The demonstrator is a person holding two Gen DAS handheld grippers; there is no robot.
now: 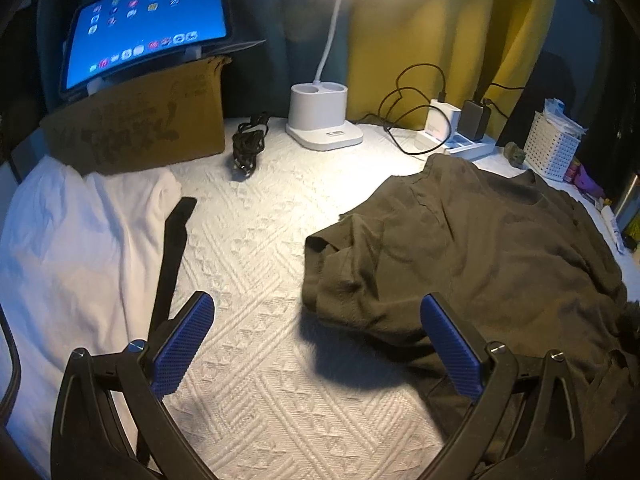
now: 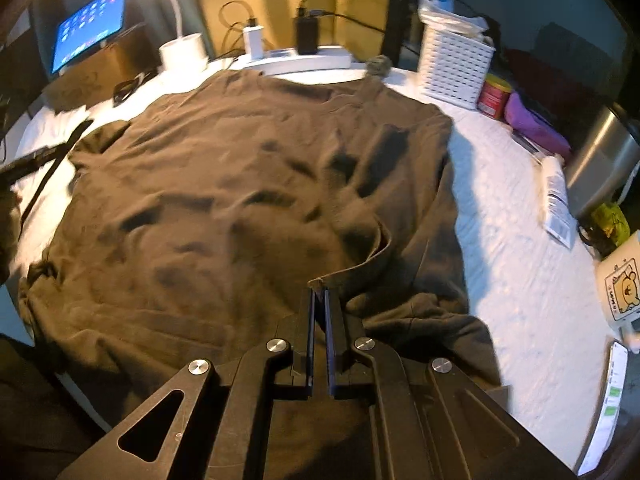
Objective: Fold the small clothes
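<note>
A white textured bedspread (image 1: 256, 264) covers the surface, lit by a desk lamp (image 1: 322, 118) — yellow curtains (image 1: 420, 28) behind, a tablet (image 1: 148, 20) on a cardboard box (image 1: 156, 124). The brown shirt (image 2: 240, 184) lies spread flat. The right gripper (image 2: 319, 294) is clenched on its hem edge; the left gripper (image 1: 318, 312) hangs released — shirt beside its right finger.

**One gripper wide, one clamped**

The left gripper (image 1: 316, 340) hangs angled downward with its jaws spread wide — the blue ribbed pads (image 1: 182, 346) face each other across an open gap, nothing pressed between them. The right gripper (image 2: 319, 292) tilts down more steeply, its two fingers drawn together until only a thin slit remains — pinching the hem of the dark shirt (image 2: 240, 184) at their tips.
</note>
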